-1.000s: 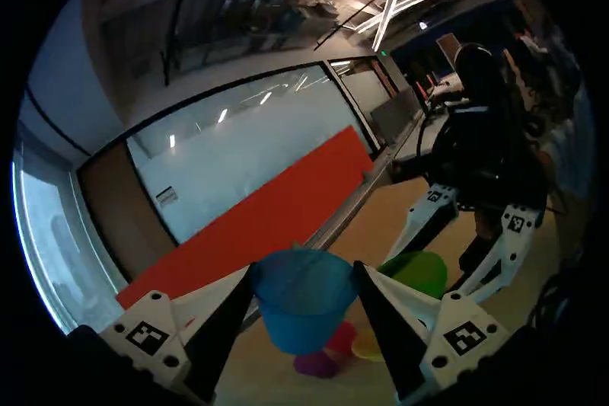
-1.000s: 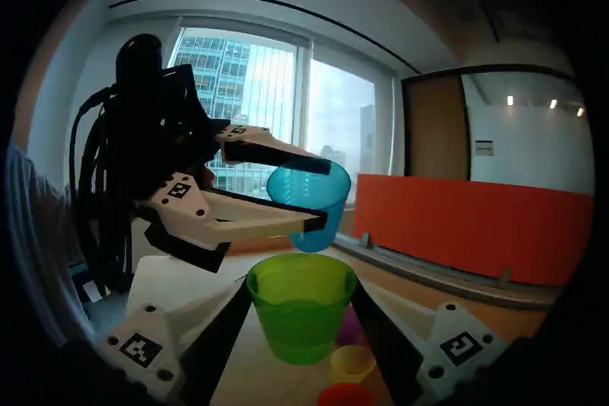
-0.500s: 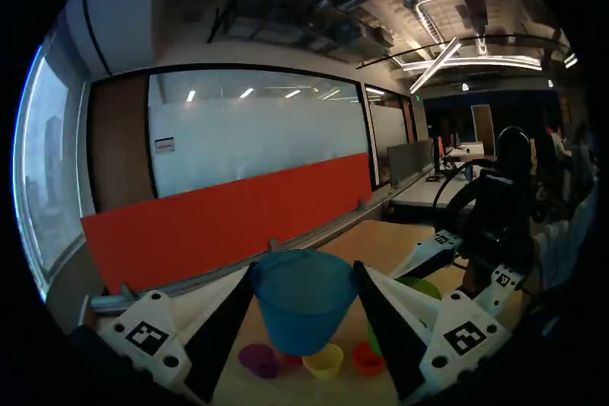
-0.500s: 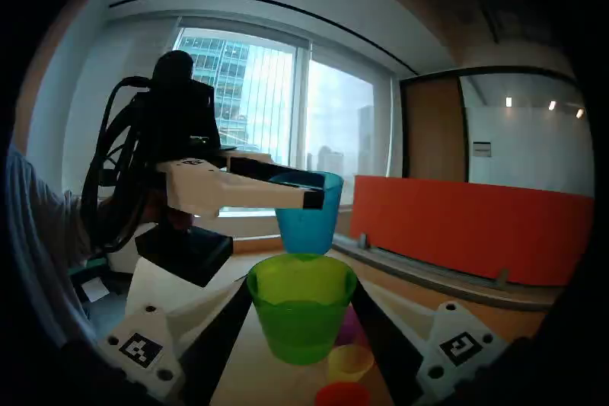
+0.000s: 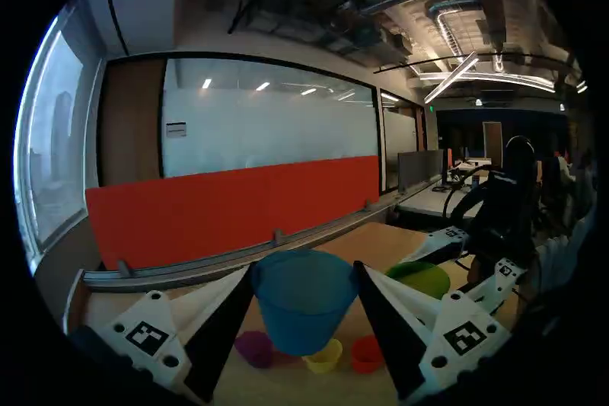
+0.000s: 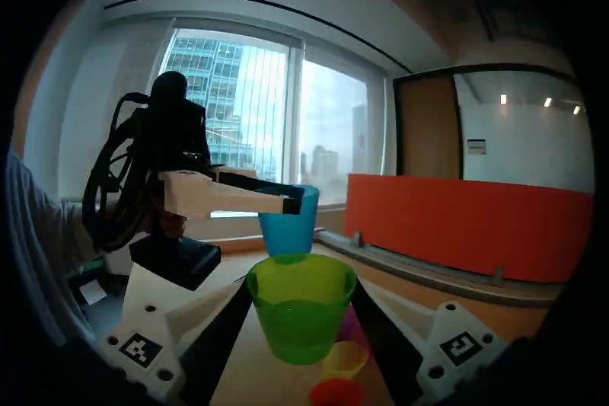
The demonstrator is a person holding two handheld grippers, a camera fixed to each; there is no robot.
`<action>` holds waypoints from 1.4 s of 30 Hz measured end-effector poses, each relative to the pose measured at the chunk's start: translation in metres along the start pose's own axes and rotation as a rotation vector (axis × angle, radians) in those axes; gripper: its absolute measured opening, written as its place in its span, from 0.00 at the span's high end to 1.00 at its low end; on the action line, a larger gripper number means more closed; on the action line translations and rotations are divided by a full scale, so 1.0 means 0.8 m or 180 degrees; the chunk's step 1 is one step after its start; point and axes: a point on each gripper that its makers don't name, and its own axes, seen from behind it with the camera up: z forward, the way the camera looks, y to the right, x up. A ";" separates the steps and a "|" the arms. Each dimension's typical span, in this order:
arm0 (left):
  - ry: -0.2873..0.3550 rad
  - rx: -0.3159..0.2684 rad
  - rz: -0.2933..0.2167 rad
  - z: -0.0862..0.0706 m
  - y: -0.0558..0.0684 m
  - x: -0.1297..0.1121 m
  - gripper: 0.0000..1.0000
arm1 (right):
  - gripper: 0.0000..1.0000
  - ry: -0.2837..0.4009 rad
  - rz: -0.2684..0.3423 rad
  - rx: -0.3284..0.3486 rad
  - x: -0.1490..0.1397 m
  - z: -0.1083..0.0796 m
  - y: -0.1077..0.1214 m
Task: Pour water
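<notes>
— Looking along the left gripper (image 5: 303, 269), we've got both fingers pressed against the sides of a blue cup (image 5: 304, 303). They're open just the cup's width, and the cup stands upright between them.

— Same story on our side: the right gripper (image 6: 302, 284) is clamped on a green cup (image 6: 302, 295). It's upright too, with water (image 6: 302, 334) showing through its lower half.

— We can't tell whether there's anything in the blue one; its wall is too dark.

— In the right gripper view we see the blue cup held in the air beyond the green cup. It's higher and a little to the left, and the two are apart, not touching.

— Down below us, on the wooden table (image 5: 381, 242), we have three small ones in a row. There's a purple cup (image 5: 255, 347), a yellow cup (image 5: 323, 356) and a red cup (image 5: 367, 353), all near one another.

— We pick them up just past the green cup as well. An orange panel (image 6: 472, 223) runs along the table's far edge, and there's a big window (image 6: 243, 124) behind the left gripper.
</notes>
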 end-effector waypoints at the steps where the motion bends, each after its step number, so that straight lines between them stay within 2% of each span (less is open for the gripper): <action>1: -0.0014 0.0018 -0.0016 -0.002 -0.003 -0.005 0.10 | 0.09 -0.0007 0.0003 -0.0015 -0.001 -0.002 0.002; 10: -0.0209 0.0211 -0.0130 -0.022 -0.029 -0.070 0.10 | 0.09 -0.0092 0.0027 -0.0219 -0.020 -0.027 0.034; 21: -0.0576 0.0460 -0.0184 -0.049 -0.054 -0.171 0.09 | 0.09 -0.0269 0.0059 -0.0619 -0.060 -0.079 0.091; 26: -0.0805 0.0493 -0.0113 -0.056 -0.053 -0.219 0.09 | 0.09 -0.0390 0.0108 -0.0767 -0.088 -0.101 0.111; 32: -0.1047 0.0458 -0.0037 -0.058 -0.045 -0.261 0.09 | 0.09 -0.0501 0.0144 -0.0890 -0.115 -0.118 0.126; 42: -0.1364 0.0321 -0.0128 -0.058 -0.033 -0.305 0.09 | 0.09 -0.0588 0.0222 -0.0942 -0.134 -0.126 0.137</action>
